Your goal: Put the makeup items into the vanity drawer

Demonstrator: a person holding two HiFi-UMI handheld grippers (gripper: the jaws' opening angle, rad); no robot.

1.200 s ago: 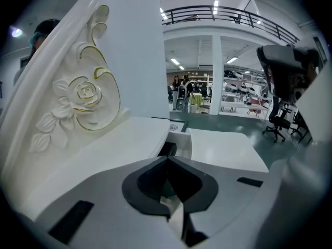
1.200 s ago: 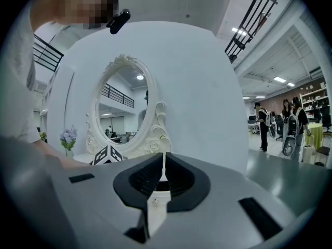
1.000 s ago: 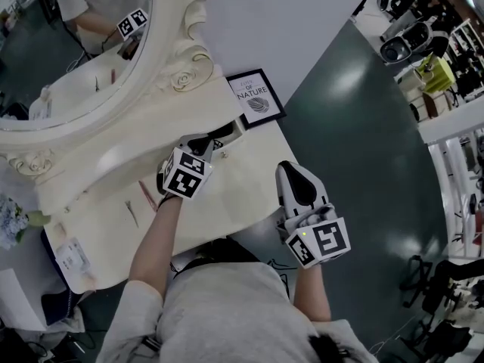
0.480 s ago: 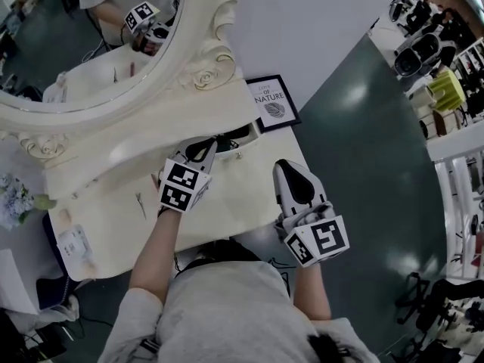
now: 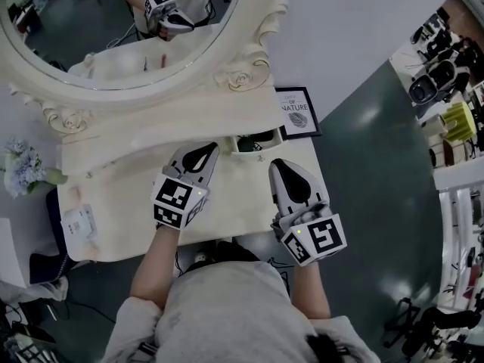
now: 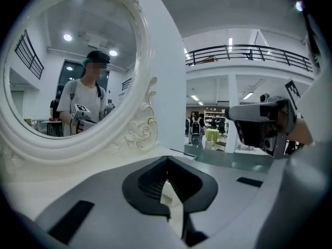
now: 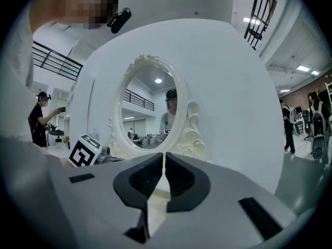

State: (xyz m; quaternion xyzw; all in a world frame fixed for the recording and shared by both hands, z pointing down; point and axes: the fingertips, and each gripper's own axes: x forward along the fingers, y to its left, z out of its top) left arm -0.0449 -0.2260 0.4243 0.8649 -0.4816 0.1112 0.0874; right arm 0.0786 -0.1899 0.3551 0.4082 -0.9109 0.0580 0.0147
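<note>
Cream vanity [image 5: 121, 221] under an oval mirror [image 5: 113, 40] is filling the view. Left gripper [image 5: 204, 151] is hovering over the top with jaws pressed together, nothing between them. Right gripper [image 5: 282, 165] is hanging alongside, likewise closed and empty. Drawer [image 5: 255, 141] is sitting pulled out just ahead of both tips, beside a framed print [image 5: 296, 112] (its inside too dark to read). White packet [image 5: 79, 222] is lying at the left edge.

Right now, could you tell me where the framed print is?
Head view: the framed print sits at the back right corner of the vanity, right of the mirror frame, beyond the right gripper.
</note>
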